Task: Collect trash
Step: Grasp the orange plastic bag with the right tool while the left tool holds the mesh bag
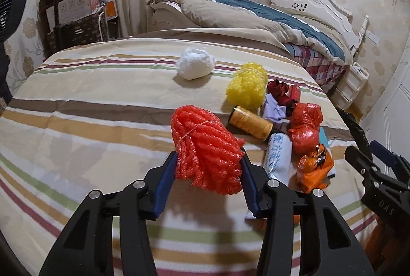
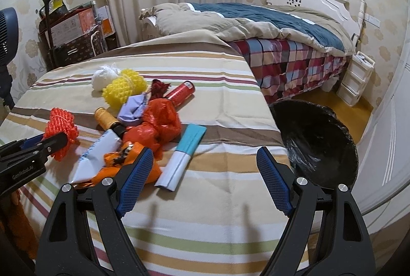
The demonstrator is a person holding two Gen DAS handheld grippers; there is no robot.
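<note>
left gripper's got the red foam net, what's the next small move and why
Probably lift the red foam net and carry it toward the black-lined bin past the table's right edge. The left gripper has both pads pressed on it, and the right gripper hangs open and empty.

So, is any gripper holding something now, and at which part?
The left gripper is closed on the red foam net, at its near lower end. The right gripper is open and holds nothing.

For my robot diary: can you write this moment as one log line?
left claw: shut on red foam net | right claw: open, empty | bin: beside table
</note>
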